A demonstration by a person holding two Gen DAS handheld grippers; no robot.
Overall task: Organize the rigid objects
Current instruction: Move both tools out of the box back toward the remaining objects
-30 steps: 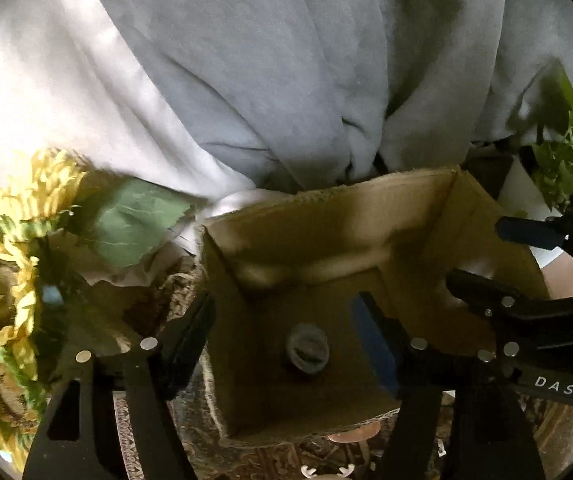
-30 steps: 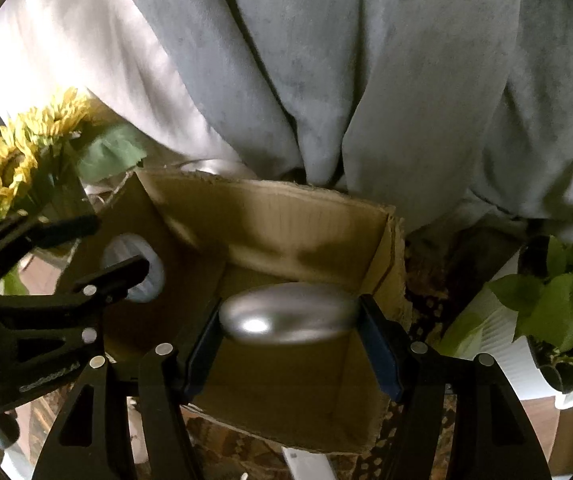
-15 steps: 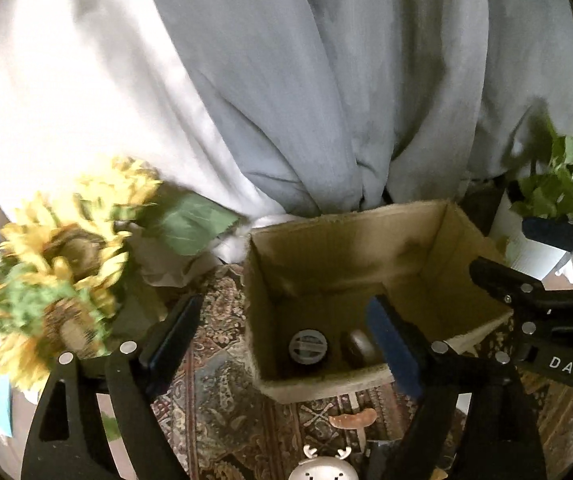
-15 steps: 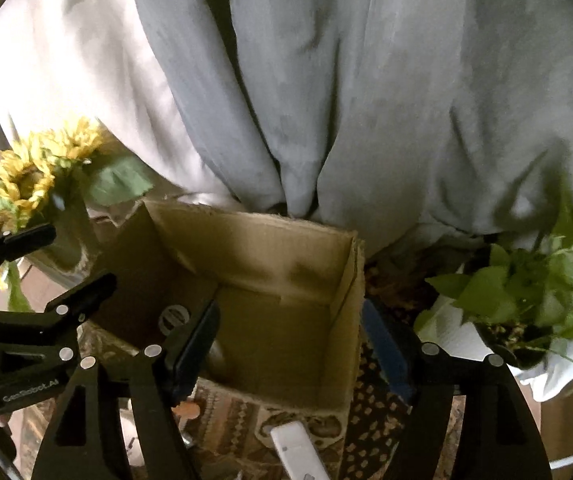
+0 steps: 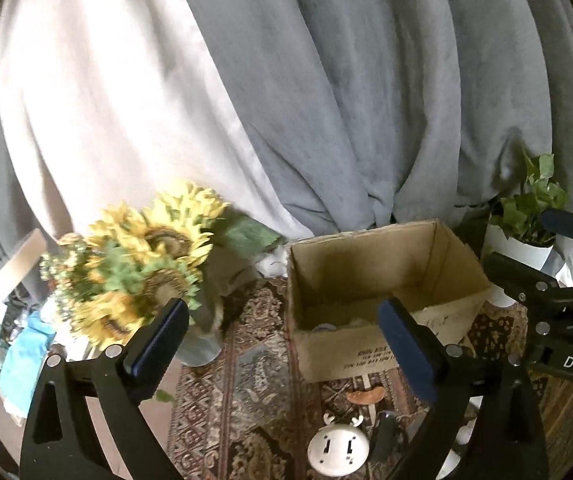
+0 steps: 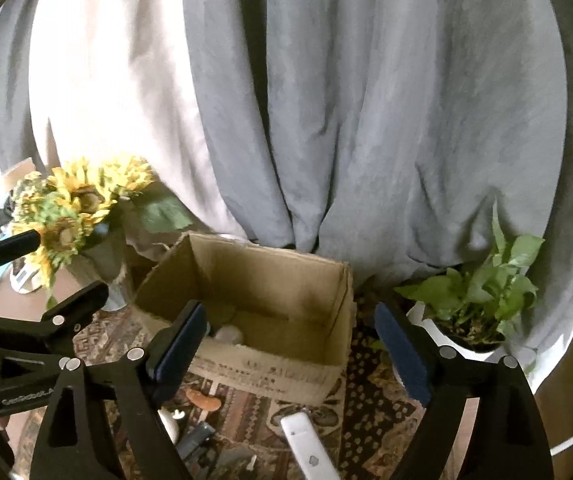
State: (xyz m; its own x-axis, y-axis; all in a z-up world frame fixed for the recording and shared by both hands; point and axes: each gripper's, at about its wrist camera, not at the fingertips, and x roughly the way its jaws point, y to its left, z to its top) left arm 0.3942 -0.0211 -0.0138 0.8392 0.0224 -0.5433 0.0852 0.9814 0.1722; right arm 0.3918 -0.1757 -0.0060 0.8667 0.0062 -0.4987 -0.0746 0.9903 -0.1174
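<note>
An open cardboard box [image 5: 370, 356] [image 6: 270, 368] stands on a patterned rug. A silvery oval object [image 6: 230, 335] lies inside it, and only slivers of the contents show in the left wrist view. My left gripper [image 5: 282, 344] is open and empty, held back from and above the box. My right gripper [image 6: 290, 348] is open and empty, also held back in front of the box. On the rug in front lie a white round reindeer-faced object [image 5: 338, 446], a brown wooden piece [image 5: 366, 396] [image 6: 204, 400], a white remote [image 6: 310, 446] and a dark object [image 5: 382, 434].
A vase of sunflowers [image 5: 146, 264] [image 6: 74, 208] stands left of the box. A potted green plant [image 5: 526, 216] [image 6: 474, 300] stands to its right. Grey and white curtains [image 6: 326, 100] hang behind. Clutter lies at the far left [image 5: 18, 344].
The right gripper opened and let the silvery oval object go into the box. Both grippers then drew back and up, so the box looks smaller and items on the rug came into view.
</note>
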